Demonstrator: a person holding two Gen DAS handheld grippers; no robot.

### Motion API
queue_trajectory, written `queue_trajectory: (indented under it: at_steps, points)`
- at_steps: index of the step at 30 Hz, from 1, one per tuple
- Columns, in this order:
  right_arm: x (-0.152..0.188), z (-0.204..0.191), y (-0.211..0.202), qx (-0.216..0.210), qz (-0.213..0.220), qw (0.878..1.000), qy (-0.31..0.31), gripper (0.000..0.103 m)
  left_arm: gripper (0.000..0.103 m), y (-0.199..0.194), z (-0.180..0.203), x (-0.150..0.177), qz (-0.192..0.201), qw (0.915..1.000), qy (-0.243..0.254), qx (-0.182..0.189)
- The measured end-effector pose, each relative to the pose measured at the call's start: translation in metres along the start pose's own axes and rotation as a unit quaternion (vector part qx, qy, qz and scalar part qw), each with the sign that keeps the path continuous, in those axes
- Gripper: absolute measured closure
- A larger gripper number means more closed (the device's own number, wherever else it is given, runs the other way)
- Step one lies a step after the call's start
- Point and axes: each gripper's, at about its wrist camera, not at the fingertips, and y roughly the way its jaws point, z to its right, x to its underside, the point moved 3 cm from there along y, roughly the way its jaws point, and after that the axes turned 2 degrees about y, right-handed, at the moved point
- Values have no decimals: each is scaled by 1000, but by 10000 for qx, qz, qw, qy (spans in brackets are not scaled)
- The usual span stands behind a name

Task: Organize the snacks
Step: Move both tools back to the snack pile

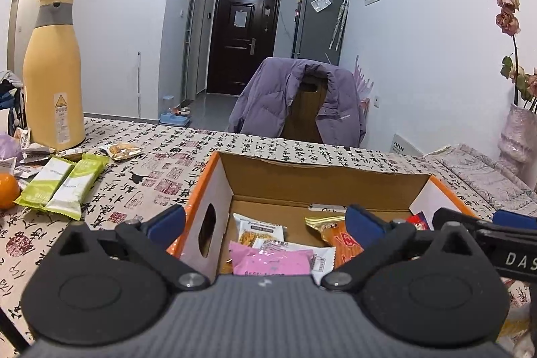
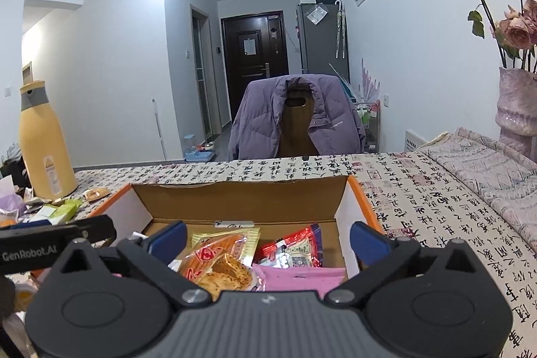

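Observation:
An open cardboard box (image 1: 322, 176) with orange sides sits on the table and holds several snack packets: a pink one (image 1: 272, 260), an orange one (image 1: 342, 240) and a white one (image 1: 260, 232). My left gripper (image 1: 265, 220) is open and empty above the box's near left part. My right gripper (image 2: 268, 237) is open and empty above the same box (image 2: 241, 193), over an orange pastry packet (image 2: 218, 264), a red packet (image 2: 295, 249) and a pink packet (image 2: 298, 280). Loose snacks lie left of the box: two green bars (image 1: 63, 183) and a small cracker packet (image 1: 122, 151).
A tall yellow flask (image 1: 53, 72) stands at the table's far left, with an orange fruit (image 1: 6, 190) nearby. A chair with a purple jacket (image 1: 302, 99) stands behind the table. A vase of dried roses (image 2: 517, 103) stands at the right on a folded cloth.

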Motion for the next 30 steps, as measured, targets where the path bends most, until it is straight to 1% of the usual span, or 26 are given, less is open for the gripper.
queue_trajectory:
  at_steps: [7,10,15,18,23,30]
  points:
    - [-4,2,-7,57,50,9999,91,0,0,-7,5,-4,-53,10000,26,-56]
    - [-11,2,-16,84,68,9999,88,0,0,-13,8,-8,-111,9999,40,-44]
    - [-18,3,-43,2,107,9999,45,0,0,-30,7,-11,-203,9998,33,-20]
    - [-17,2,-64,-43,115,9999,-62,0,0,-47,4,-8,-251,9997,58,2]
    - [-3,5,-101,-73,81,9997,-240,0,0,-81,-5,11,-324,9994,102,62]
    - [44,23,-141,63,-204,9993,-305,0,0,-119,-21,56,-550,9982,73,221]
